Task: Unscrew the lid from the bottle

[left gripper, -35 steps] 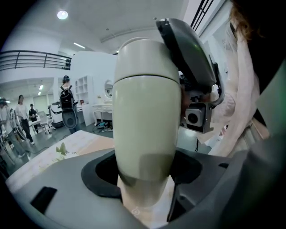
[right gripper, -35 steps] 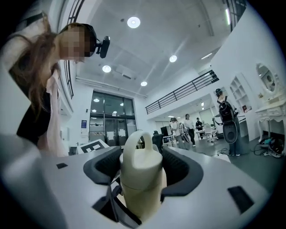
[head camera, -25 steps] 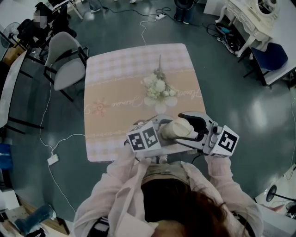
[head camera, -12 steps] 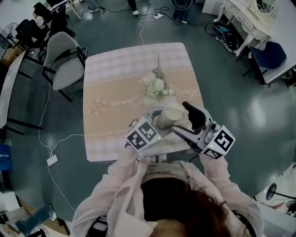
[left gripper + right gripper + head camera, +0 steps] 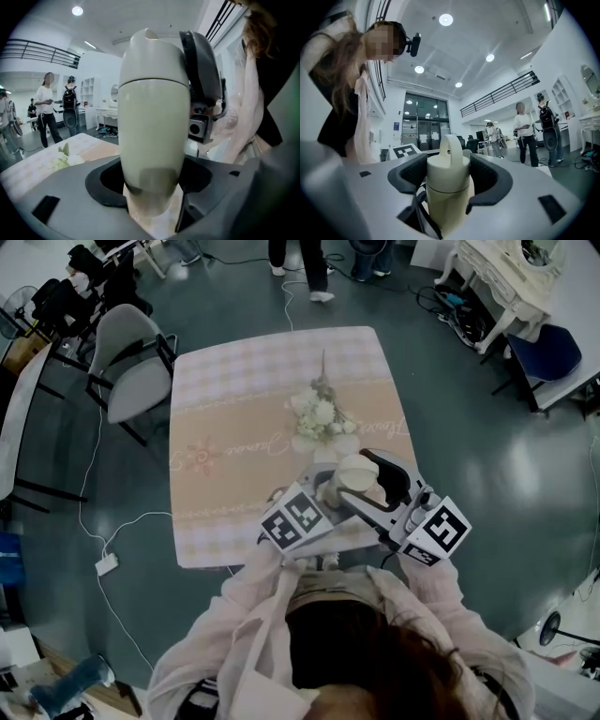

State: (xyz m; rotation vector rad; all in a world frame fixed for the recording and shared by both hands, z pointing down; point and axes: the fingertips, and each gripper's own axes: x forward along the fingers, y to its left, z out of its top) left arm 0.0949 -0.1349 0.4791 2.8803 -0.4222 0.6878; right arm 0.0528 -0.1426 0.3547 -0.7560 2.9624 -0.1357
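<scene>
One cream bottle (image 5: 150, 136); tablecloth script (image 5: 258, 444) too small to read.

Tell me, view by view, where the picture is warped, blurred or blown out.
Head view: wide-angle bend bows the table edges; pale glare on the floor. Left gripper view: the bottle looms close, its base smeared soft; corners black. Right gripper view: ceiling lamps blown out; the lid is sharp.

At 6 o'clock on the table (image 5: 217, 413) our left gripper (image 5: 322, 495) holds the cream bottle (image 5: 334, 489). Our right gripper (image 5: 364, 474) is closing its jaws round the lid (image 5: 354, 470), with flowers (image 5: 322, 418) at 12 o'clock.
</scene>
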